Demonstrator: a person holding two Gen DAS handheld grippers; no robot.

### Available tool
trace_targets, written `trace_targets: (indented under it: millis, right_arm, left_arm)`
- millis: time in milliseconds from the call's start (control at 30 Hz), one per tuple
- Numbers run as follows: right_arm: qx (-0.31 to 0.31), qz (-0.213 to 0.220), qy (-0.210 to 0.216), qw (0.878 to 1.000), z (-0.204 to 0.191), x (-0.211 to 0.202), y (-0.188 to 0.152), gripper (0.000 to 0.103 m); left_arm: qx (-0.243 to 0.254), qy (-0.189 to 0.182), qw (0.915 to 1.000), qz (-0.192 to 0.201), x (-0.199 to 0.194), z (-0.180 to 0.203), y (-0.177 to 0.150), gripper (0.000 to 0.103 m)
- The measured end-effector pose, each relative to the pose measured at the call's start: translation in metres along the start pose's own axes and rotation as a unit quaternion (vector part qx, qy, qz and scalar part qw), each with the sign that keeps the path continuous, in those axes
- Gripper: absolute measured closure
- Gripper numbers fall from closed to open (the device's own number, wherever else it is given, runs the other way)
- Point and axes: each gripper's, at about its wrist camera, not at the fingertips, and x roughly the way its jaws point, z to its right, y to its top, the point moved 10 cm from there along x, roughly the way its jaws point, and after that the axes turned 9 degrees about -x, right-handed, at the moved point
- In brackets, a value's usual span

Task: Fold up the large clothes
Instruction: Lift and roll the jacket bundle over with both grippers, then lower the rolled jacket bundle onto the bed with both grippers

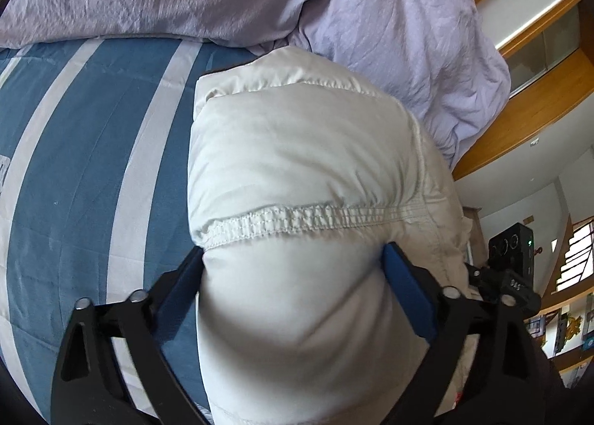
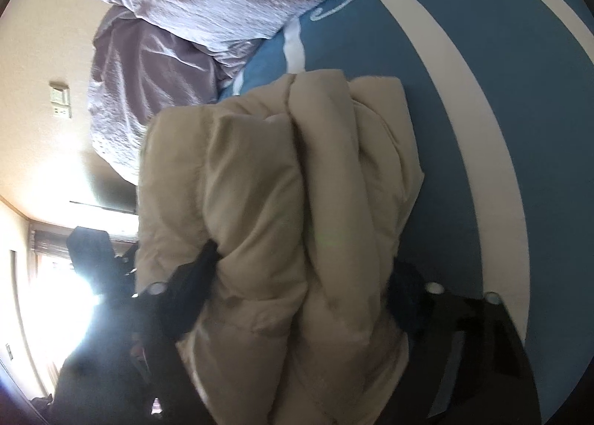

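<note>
Left gripper [image 1: 293, 261]: clamped on puffy white jacket [image 1: 297, 150].
Right gripper [image 2: 300, 269]: grips jacket [image 2: 274, 180]; fingertips buried, blurred.
Bedspread [image 1: 92, 165]: mostly hidden.

Left tool [image 1: 295, 269] — black frame, blue pads, silver screws, right tool [image 2: 304, 276] — same black build

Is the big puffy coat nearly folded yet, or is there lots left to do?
Partly done, it seems. The puffy cream padded coat already looks bunched into thick layers. Right now the left gripper and the right gripper each squeeze a fat bundle of it above the blue-and-white striped bedspread. Left to do: lay it down flat and tidy. How neat it is, I cannot tell.
</note>
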Motion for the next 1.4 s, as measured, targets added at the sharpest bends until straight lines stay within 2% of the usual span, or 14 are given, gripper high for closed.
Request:
trace_targets:
  millis: [67, 233, 433, 667, 733, 800, 900, 967, 1100, 1233, 1300, 1400]
  right_arm:
    - [-0.003, 0.005, 0.009, 1.0, -0.004, -0.003, 0.001, 0.04]
    - [-0.007, 0.02, 0.034, 0.999, -0.015, -0.005, 0.011, 0.05]
    - [-0.017, 0.019, 0.055, 0.998, -0.039, 0.014, 0.038, 0.054]
    - [-0.021, 0.017, 0.061, 0.998, -0.068, 0.048, 0.075, 0.055]
    - [-0.024, 0.017, 0.048, 0.998, -0.071, 0.057, 0.081, 0.054]
    - [-0.028, 0.018, 0.028, 0.999, -0.071, 0.058, 0.08, 0.048]
    - [-0.03, 0.022, -0.003, 0.999, -0.068, 0.059, 0.079, 0.035]
    - [-0.037, 0.024, -0.034, 0.998, -0.064, 0.054, 0.077, 0.027]
    - [-0.048, 0.054, -0.071, 0.995, -0.065, 0.032, 0.08, 0.025]
    - [-0.074, 0.096, -0.111, 0.986, -0.072, 0.004, 0.086, 0.025]
    - [-0.1, 0.106, -0.121, 0.982, -0.088, 0.001, 0.091, 0.025]
    - [-0.152, 0.113, -0.139, 0.972, -0.116, 0.005, 0.093, 0.034]
  left_arm:
    - [-0.003, -0.007, 1.0, 0.005, -0.004, 0.002, 0.002, 0.022]
    - [-0.001, -0.015, 0.9997, 0.018, -0.015, 0.004, 0.015, 0.032]
    - [-0.005, 0.003, 0.9988, 0.05, -0.03, -0.006, 0.048, 0.035]
    - [-0.007, 0.047, 0.995, 0.088, -0.041, -0.028, 0.093, 0.035]
    - [-0.005, 0.069, 0.9935, 0.091, -0.038, -0.037, 0.1, 0.035]
    - [-0.005, 0.083, 0.9922, 0.093, -0.034, -0.043, 0.102, 0.032]
    - [0.003, 0.096, 0.9902, 0.102, -0.033, -0.044, 0.102, 0.026]
    - [0.022, 0.119, 0.9863, 0.112, -0.035, -0.041, 0.103, 0.023]
    - [0.065, 0.166, 0.9741, 0.139, -0.047, -0.035, 0.106, 0.014]
    - [0.095, 0.193, 0.9625, 0.165, -0.053, -0.027, 0.105, 0.013]
    - [0.105, 0.197, 0.9603, 0.168, -0.05, -0.02, 0.103, 0.013]
    - [0.117, 0.193, 0.9612, 0.159, -0.044, -0.013, 0.097, 0.013]
